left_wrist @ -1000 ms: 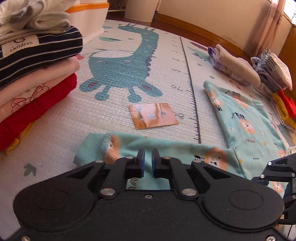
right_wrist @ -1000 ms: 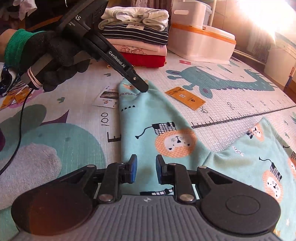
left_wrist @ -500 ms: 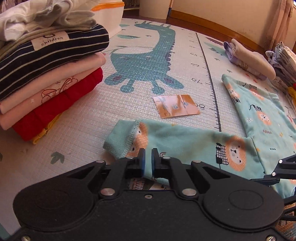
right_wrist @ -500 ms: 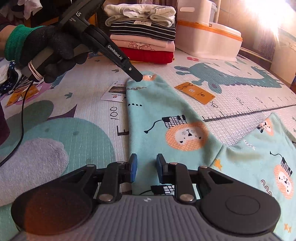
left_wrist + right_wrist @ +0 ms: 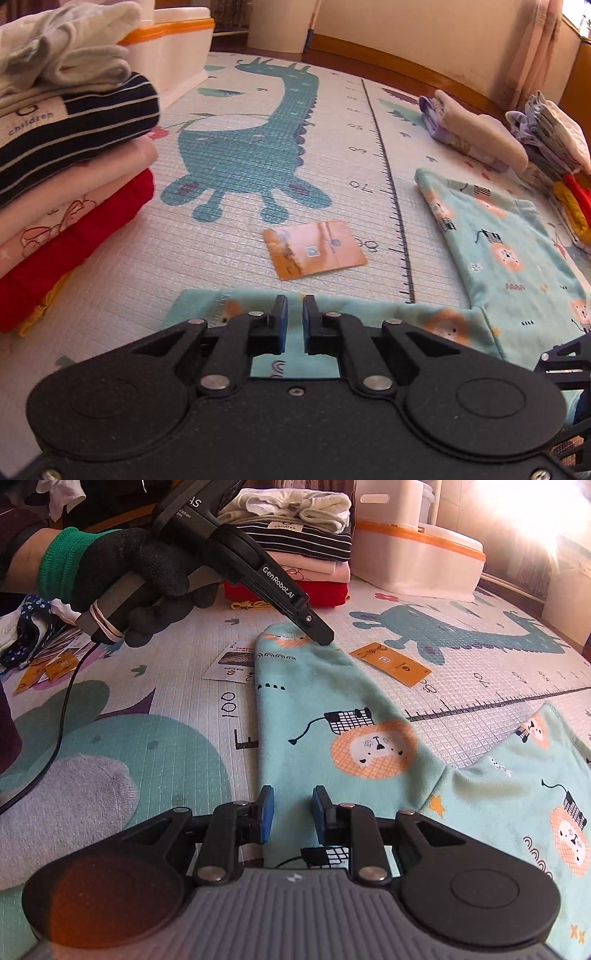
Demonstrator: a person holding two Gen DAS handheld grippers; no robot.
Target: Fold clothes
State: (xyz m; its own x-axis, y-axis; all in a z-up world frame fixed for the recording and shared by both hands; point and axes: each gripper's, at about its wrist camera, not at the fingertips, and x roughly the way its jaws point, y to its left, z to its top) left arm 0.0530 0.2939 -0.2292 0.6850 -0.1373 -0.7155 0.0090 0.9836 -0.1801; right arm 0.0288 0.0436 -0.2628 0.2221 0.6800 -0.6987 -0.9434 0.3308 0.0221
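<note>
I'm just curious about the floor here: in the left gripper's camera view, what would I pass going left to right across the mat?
Stack of folded clothes → teal dinosaur print → orange card → ruler line → lion-print garment → folded pile by the wall.

garment [image 5: 332, 716] on mat [image 5: 147, 709], card [image 5: 391, 663] beside it

"children": striped top label [image 5: 31, 120] | "GenRobot.AI": left gripper [image 5: 325, 639] | "100", "70": play mat [image 5: 228, 704]
</note>
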